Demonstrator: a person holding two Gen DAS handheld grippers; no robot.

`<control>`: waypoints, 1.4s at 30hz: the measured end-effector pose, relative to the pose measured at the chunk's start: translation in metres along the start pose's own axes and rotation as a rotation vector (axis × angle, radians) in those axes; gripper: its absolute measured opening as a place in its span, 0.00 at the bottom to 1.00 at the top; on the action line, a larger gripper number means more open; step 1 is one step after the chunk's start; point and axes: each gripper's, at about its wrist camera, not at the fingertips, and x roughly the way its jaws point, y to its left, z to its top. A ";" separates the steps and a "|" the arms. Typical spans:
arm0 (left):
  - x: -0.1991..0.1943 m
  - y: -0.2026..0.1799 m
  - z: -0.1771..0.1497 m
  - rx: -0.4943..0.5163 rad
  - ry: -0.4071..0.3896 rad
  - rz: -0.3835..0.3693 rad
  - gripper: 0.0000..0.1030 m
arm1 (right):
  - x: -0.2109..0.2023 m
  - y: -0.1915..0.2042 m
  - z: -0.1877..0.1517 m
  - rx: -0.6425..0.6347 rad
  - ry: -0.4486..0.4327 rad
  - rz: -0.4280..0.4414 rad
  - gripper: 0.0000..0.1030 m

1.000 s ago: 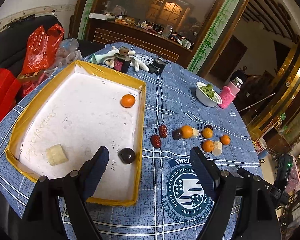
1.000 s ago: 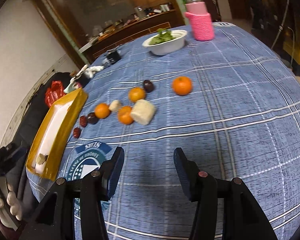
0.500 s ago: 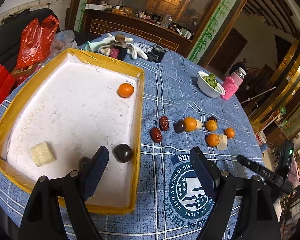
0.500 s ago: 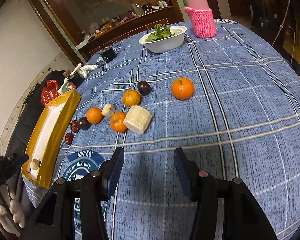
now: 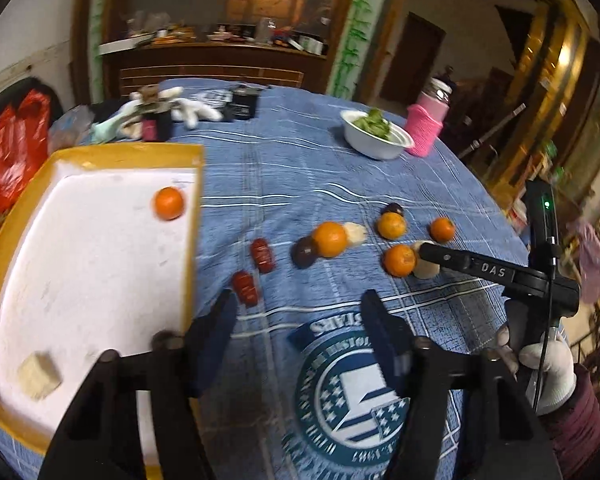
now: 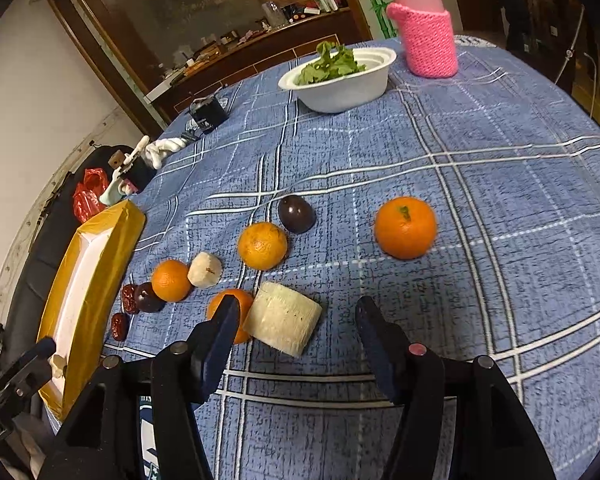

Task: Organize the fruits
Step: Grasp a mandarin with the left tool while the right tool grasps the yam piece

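A yellow-rimmed tray with a white floor holds an orange and a pale cube. My left gripper hovers over the blue cloth just right of the tray. Its jaws are closing with nothing between them. Two red dates, plums and several oranges lie beyond it. My right gripper is low over the cloth, jaws opening. A pale cut chunk lies just past its tips, near the left finger and untouched. That finger partly hides an orange. Another orange and a plum lie farther off.
A white bowl of greens and a pink-sleeved bottle stand at the far side. Gloves and small dark items lie behind the tray, with red bags off the table's left. A gloved hand holds the right gripper.
My left gripper has swung right, from over the tray to over the cloth, and its jaws have narrowed. My right gripper has come closer to the fruit cluster and its jaws have widened.
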 end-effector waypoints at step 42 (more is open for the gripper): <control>0.004 0.016 0.022 -0.080 -0.075 0.022 0.30 | -0.004 -0.007 -0.003 -0.002 -0.038 0.111 0.44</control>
